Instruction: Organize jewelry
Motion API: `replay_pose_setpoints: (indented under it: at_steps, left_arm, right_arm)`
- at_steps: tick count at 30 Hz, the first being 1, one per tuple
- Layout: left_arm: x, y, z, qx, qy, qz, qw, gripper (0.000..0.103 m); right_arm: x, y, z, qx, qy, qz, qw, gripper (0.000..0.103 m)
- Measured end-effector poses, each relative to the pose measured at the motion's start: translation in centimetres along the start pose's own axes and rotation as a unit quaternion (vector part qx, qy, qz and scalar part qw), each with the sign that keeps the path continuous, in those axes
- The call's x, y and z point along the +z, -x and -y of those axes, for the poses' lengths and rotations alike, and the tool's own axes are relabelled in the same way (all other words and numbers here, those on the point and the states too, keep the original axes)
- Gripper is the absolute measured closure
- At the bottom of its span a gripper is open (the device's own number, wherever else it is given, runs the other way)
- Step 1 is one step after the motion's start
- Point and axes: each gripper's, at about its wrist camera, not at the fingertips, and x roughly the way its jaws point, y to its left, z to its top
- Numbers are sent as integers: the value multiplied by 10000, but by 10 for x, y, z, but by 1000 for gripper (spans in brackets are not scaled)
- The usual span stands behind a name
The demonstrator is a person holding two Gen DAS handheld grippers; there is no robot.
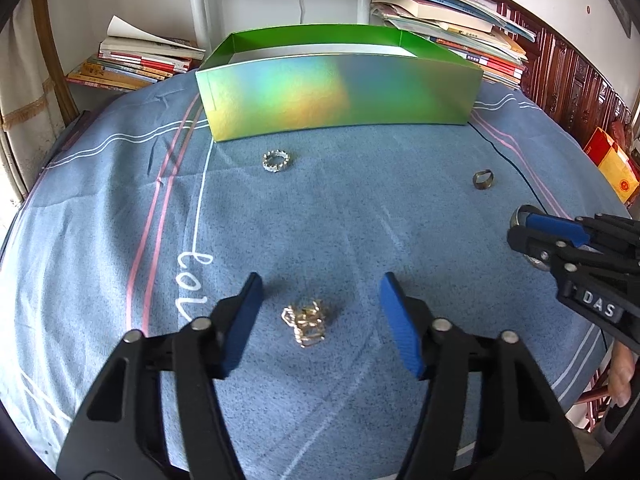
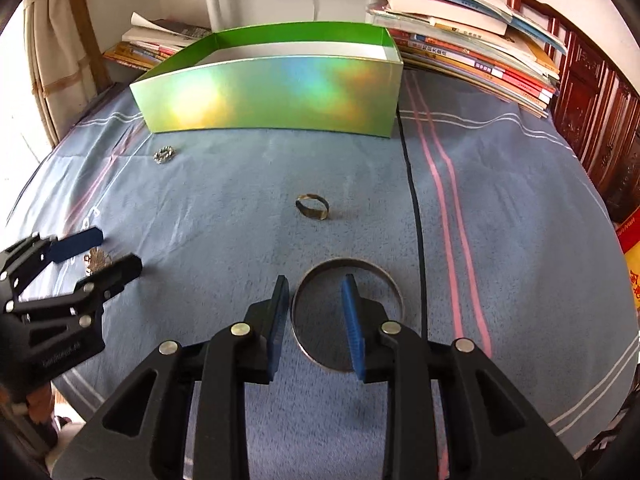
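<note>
**Jaws parted over chain and bangle**

The left gripper (image 1: 320, 320) stands open around the gold chain (image 1: 306, 322), not touching it. The right gripper (image 2: 316, 316) straddles the silver bangle's (image 2: 394, 292) rim, pads apart from it. Both lie on the blue-clothed counter (image 1: 360, 220), before the green box (image 1: 340, 96).

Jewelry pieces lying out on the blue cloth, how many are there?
4. A gold chain cluster between the left jaws, a silver bangle straddled by the right jaws, a sparkly ring near the green box, a dark band ring mid-cloth. The box's inside is hidden.
</note>
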Motion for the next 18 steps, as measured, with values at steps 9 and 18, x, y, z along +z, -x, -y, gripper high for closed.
replay_pose_setpoints:
  at_steps: [9,18]
  left_arm:
    - [-6,4,4,-81,-66,148,9998,59]
    - [-7,7,5,-261,-113,138,9995,88]
  right_arm:
    - [-3,-1,-10,-91,192,78,9997,81]
    - [-7,3,-23,-17,466,114,9988,98]
